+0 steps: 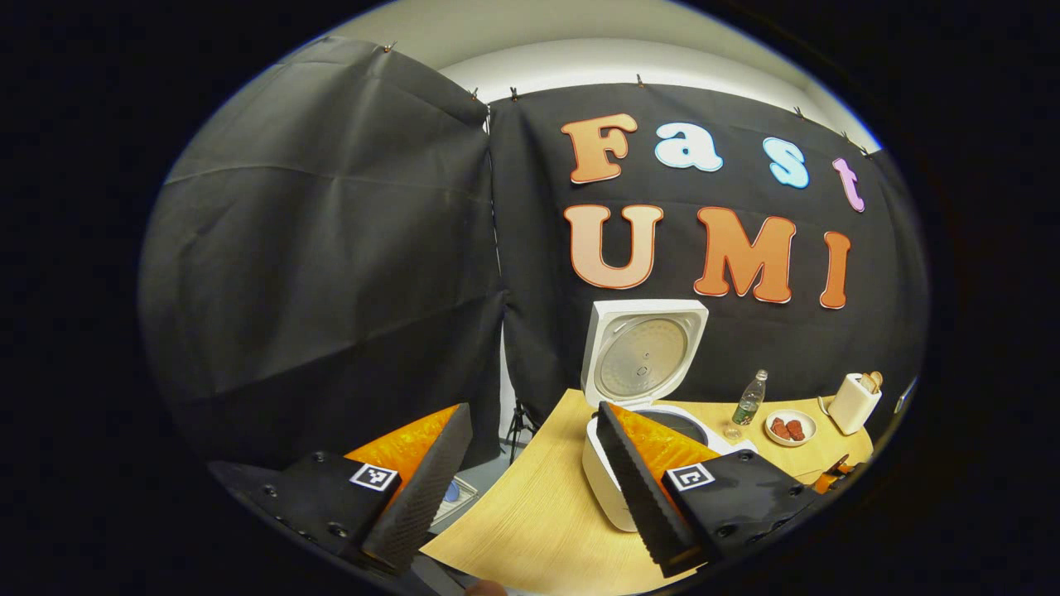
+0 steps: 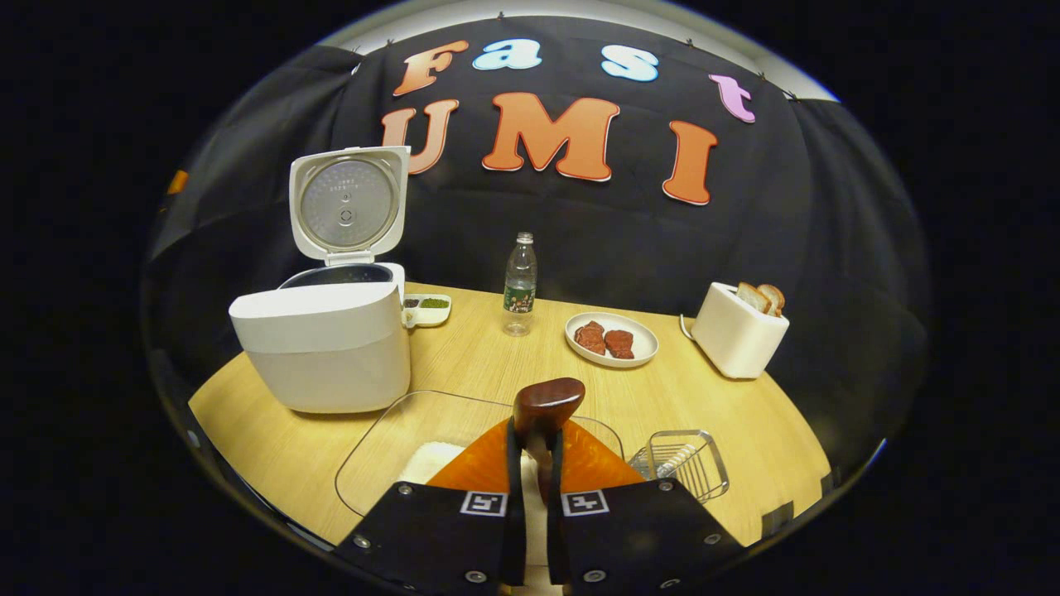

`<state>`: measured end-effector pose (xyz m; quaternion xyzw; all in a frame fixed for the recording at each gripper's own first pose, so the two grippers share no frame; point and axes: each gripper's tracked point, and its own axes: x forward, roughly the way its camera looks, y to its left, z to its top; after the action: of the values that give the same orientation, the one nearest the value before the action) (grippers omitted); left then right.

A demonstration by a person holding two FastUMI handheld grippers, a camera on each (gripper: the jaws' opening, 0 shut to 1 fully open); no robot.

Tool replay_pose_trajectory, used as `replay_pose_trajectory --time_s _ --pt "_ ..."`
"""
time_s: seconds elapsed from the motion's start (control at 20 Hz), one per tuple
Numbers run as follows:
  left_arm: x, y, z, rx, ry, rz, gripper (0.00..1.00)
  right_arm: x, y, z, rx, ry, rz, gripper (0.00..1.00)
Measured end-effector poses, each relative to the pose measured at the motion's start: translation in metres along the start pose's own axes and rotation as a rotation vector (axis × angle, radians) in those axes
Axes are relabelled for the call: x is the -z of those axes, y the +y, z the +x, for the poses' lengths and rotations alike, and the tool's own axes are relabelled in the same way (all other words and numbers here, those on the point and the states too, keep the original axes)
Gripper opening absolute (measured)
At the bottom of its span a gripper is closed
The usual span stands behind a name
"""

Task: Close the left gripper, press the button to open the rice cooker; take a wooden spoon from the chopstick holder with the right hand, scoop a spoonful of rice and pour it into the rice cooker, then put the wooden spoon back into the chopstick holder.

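The rice cooker [image 2: 323,343], lid raised, stands at the table's [image 2: 464,364] left edge. The right gripper [image 2: 534,488] clamps the wooden spoon [image 2: 545,406] above the glass dish [image 2: 389,439]; the left gripper [image 1: 530,488] hangs open beside the cooker.

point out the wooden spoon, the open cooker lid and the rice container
wooden spoon [image 2: 546,403]: right gripper view, bowl.
rice cooker lid [image 2: 348,201]: right gripper view, inner plate.
rice container [image 2: 389,439]: right gripper view, clear wall.
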<state>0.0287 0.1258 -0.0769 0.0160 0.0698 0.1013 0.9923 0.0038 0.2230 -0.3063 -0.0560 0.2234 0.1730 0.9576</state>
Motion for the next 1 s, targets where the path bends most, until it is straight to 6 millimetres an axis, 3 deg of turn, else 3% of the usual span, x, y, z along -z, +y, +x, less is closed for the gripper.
replay_pose_trajectory --time_s 0.6,0.85,1.0 --pt "0.002 -0.002 0.002 0.009 0.015 0.001 1.0 0.008 0.027 0.0 -0.174 0.088 0.573 0.09" --pt "-0.003 -0.015 0.003 0.054 0.005 -0.02 1.0 0.022 0.008 0.015 -0.148 0.14 0.918 0.09" --pt "-0.006 -0.023 0.007 0.061 -0.006 -0.006 1.0 0.034 0.002 0.013 -0.144 0.174 1.08 0.1"
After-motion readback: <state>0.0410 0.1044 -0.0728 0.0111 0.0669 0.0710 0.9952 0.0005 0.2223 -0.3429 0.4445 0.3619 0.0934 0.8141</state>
